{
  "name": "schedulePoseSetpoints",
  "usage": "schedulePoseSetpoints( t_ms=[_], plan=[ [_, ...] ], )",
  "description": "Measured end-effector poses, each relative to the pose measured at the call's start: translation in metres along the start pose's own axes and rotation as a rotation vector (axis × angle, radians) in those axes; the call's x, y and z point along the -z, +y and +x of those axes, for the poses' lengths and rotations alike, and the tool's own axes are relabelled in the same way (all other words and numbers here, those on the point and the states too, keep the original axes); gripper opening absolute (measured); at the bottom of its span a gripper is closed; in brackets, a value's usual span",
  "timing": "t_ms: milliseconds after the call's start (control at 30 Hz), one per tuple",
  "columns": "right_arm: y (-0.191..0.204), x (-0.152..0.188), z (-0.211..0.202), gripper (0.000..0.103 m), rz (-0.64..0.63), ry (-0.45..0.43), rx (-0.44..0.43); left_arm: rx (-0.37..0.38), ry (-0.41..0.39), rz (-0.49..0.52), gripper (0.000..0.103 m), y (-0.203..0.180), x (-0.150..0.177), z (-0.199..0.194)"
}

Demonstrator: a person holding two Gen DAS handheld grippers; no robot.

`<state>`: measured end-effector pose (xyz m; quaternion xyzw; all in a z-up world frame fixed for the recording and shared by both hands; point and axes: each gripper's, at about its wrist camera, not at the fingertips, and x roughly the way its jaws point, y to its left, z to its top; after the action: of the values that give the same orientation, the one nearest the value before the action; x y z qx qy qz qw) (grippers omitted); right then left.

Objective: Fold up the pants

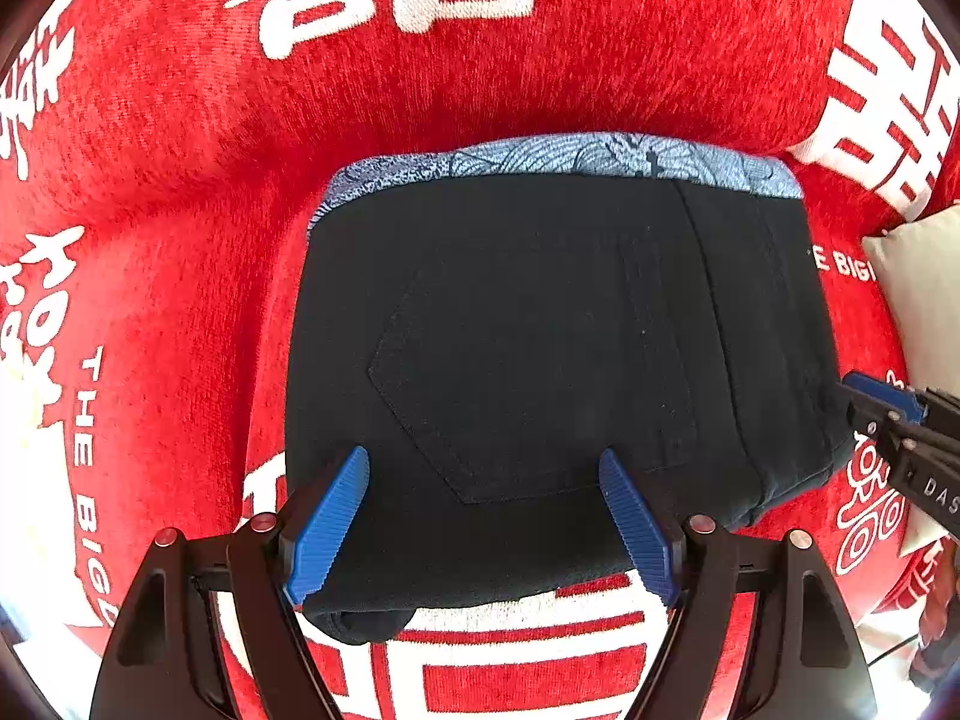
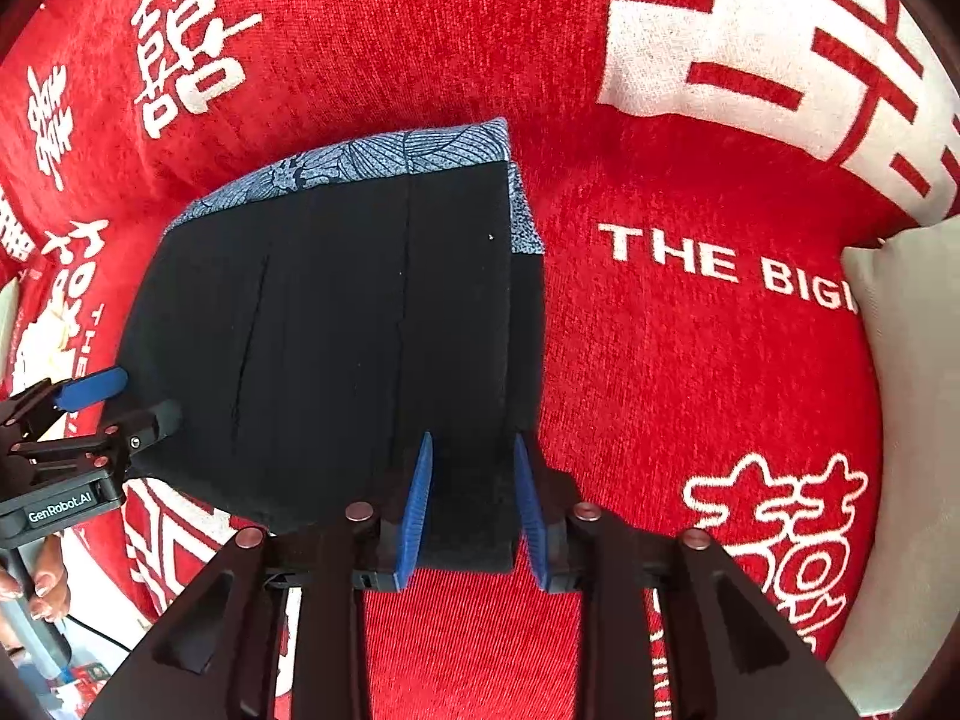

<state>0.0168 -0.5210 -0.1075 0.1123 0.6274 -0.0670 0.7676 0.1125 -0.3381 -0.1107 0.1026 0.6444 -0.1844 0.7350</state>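
I am seeing the folded pants (image 1: 558, 348) lying on the red blanket (image 1: 540, 72). My left gripper (image 1: 483, 516) is hanging spread above their near edge; my right gripper (image 2: 471, 504), half spread and pinching nothing, is straddling their near right corner.

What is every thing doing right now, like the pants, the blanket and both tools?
Pants: folded into a flat black bundle, patterned blue lining showing along the far edge.
Red blanket: spread out under the pants.
Left tool: open wide over the near edge of the pants.
Right tool: partly open, the pants' corner between its pads, not pinched.
Pale pillow: lying at the blanket's edge.
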Motion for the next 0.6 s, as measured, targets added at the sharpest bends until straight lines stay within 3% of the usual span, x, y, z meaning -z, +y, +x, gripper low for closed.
schedulePoseSetpoints(
  t_ms=[100, 267, 300, 333, 367, 500, 533, 600],
  plan=[
    [0.003, 0.008, -0.005, 0.047, 0.004, -0.004, 0.007, 0.047, -0.019, -0.022, 0.080, 0.005, 0.002, -0.007],
    [-0.007, 0.019, -0.017, 0.058, 0.039, -0.004, -0.005, 0.099, -0.062, 0.025, 0.080, 0.009, 0.007, -0.021],
    [-0.013, 0.018, -0.017, 0.059, 0.054, -0.004, -0.018, 0.114, -0.061, 0.033, 0.083, 0.011, 0.007, -0.022],
    [-0.017, 0.022, -0.018, 0.062, 0.071, -0.002, -0.039, 0.132, -0.053, 0.033, 0.096, 0.014, 0.007, -0.022],
    [-0.019, 0.023, -0.019, 0.064, 0.082, 0.001, -0.057, 0.146, -0.056, 0.026, 0.100, 0.018, 0.007, -0.024],
    [-0.027, 0.024, -0.019, 0.073, 0.113, 0.004, -0.136, 0.131, -0.084, 0.010, 0.101, 0.034, -0.001, -0.029],
    [-0.030, 0.023, -0.019, 0.079, 0.122, -0.001, -0.151, 0.118, -0.088, -0.001, 0.101, 0.041, -0.005, -0.027],
    [-0.042, 0.015, -0.018, 0.080, 0.174, -0.013, -0.199, 0.120, -0.080, -0.030, 0.101, 0.055, -0.013, -0.020]
  ],
)
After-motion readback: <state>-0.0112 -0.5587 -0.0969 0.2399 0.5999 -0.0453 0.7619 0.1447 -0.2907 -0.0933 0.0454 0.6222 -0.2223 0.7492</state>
